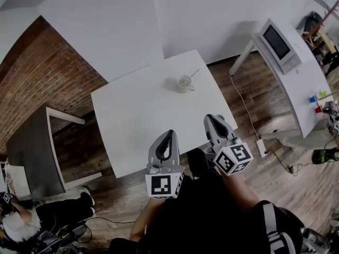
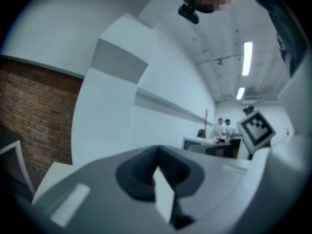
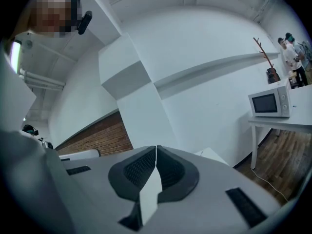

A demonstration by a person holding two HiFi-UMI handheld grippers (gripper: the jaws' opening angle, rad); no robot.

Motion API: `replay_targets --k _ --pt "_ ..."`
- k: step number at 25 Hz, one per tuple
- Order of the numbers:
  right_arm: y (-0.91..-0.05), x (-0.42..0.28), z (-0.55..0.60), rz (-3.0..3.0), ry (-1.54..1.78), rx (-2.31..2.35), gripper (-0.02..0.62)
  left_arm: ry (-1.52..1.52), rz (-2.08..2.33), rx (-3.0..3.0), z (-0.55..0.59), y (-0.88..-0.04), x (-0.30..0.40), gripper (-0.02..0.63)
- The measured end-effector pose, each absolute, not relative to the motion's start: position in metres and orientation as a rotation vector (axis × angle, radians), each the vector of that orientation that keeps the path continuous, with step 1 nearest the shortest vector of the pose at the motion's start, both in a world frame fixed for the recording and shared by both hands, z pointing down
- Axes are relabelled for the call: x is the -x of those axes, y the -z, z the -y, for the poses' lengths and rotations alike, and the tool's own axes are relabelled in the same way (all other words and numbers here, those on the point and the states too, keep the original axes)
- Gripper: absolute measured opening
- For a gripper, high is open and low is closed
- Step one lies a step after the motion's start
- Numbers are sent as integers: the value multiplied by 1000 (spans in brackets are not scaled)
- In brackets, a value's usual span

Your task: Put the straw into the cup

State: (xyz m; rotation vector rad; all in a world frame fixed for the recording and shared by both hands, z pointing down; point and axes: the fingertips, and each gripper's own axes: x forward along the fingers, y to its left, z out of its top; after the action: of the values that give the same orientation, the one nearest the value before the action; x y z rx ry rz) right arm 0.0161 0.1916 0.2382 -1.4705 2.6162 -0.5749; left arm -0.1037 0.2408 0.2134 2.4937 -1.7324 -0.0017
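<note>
A clear cup stands near the far right part of the white table, with a thin straw lying just beyond it on the tabletop. My left gripper and right gripper hover at the table's near edge, well short of the cup. Both are shut with nothing between the jaws. In the left gripper view the left gripper points up at the wall, and in the right gripper view the right gripper does the same, so neither view has the cup or straw in it.
A grey side table stands at the left by the brick wall. A long white counter at the right carries a microwave and small coloured items. Cables run across the wooden floor. People stand far off in the gripper views.
</note>
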Motion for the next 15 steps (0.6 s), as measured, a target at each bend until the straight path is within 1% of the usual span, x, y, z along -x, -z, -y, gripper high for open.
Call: replay_targets --k 6,15 --pt "-227 -9 -231 -2641 537 1471 11 26 1732 -2513 -269 -199 110 3" --pt "-225 -23 -252 -2647 521 1455 11 13 1751 -2507 -280 -200 97 4"
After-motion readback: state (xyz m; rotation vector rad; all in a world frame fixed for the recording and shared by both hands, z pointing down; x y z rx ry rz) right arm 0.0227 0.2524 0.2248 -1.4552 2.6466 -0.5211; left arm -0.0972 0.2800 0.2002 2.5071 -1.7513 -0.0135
